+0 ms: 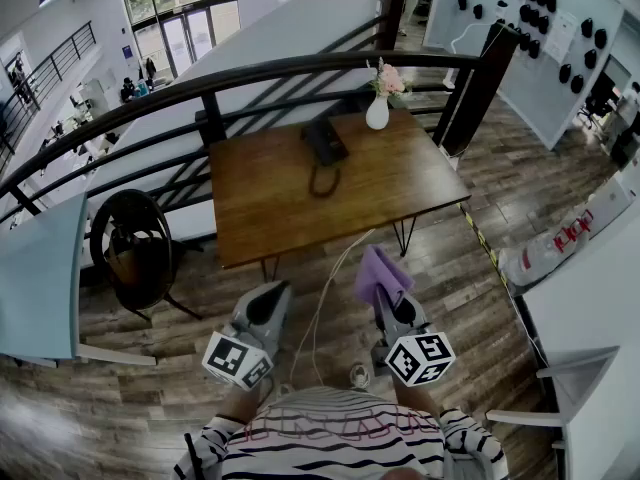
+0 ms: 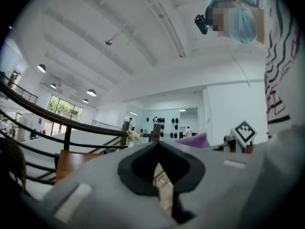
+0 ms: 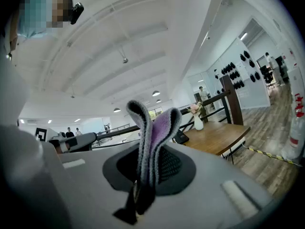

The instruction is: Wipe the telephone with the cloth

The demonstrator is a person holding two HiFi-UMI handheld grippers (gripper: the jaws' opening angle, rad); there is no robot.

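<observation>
A black telephone [image 1: 325, 143] lies at the far middle of the wooden table [image 1: 260, 208], its cord looped toward me. It also shows small in the right gripper view as the telephone [image 3: 181, 137]. My right gripper [image 1: 388, 296] is held short of the table's near edge, shut on a folded purple cloth [image 1: 380, 273]. The cloth [image 3: 153, 128] stands up between the jaws of the right gripper [image 3: 148, 168]. My left gripper [image 1: 270, 293] hangs beside it over the floor. The left gripper [image 2: 158, 146] has its jaws together with nothing in them.
A white vase with pink flowers [image 1: 378, 110] stands on the table's far right, next to the phone. A dark railing [image 1: 250, 76] curves behind the table. A black round chair [image 1: 135, 248] is at the left. A white cable [image 1: 328, 288] runs across the floor.
</observation>
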